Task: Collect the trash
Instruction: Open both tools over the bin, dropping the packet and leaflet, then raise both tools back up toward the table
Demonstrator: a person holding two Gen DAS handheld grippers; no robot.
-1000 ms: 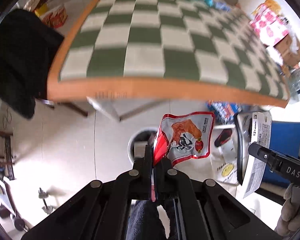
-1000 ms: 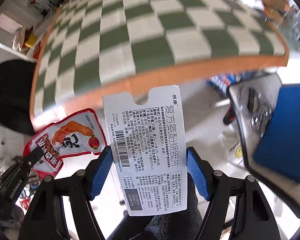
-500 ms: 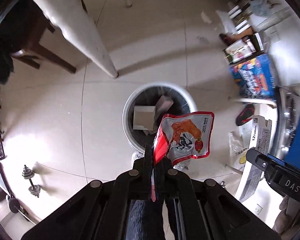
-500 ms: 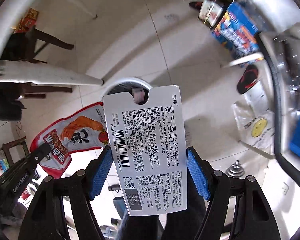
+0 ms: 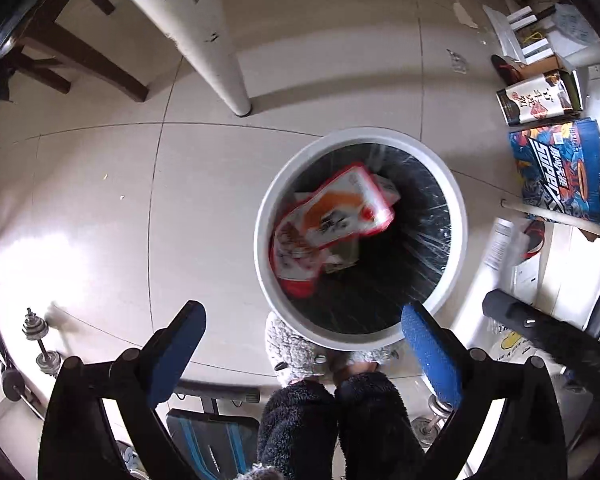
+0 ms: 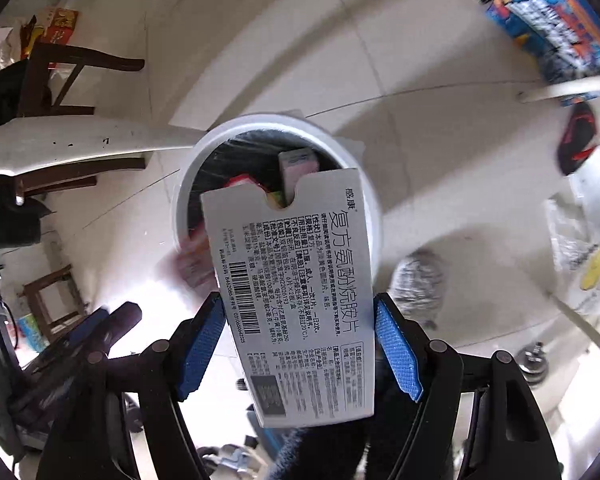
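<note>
- Bin: white rim, dark liner, on the tiled floor beside a table leg; serves as the landmark below.
- Snack pouch: red and white, blurred, inside the bin mouth on top of other scraps. Judged deposited.
- Left gripper: above the bin's near rim, jaws opening and already wide; nothing between the blue pads.
- Pill box: flat grey carton with print and a barcode, upright, its notched top overlapping the bin in the right view.
- Right gripper: above the bin's near side, jaws opening; the pill box is between them, and the pads look just off its edges, though contact cannot be ruled out.
- Done: pouch in the bin.
- Left: pill box not yet inside; it appears about to drop.
- Slippers: grey, fuzzy, at the bin's near rim.
</note>
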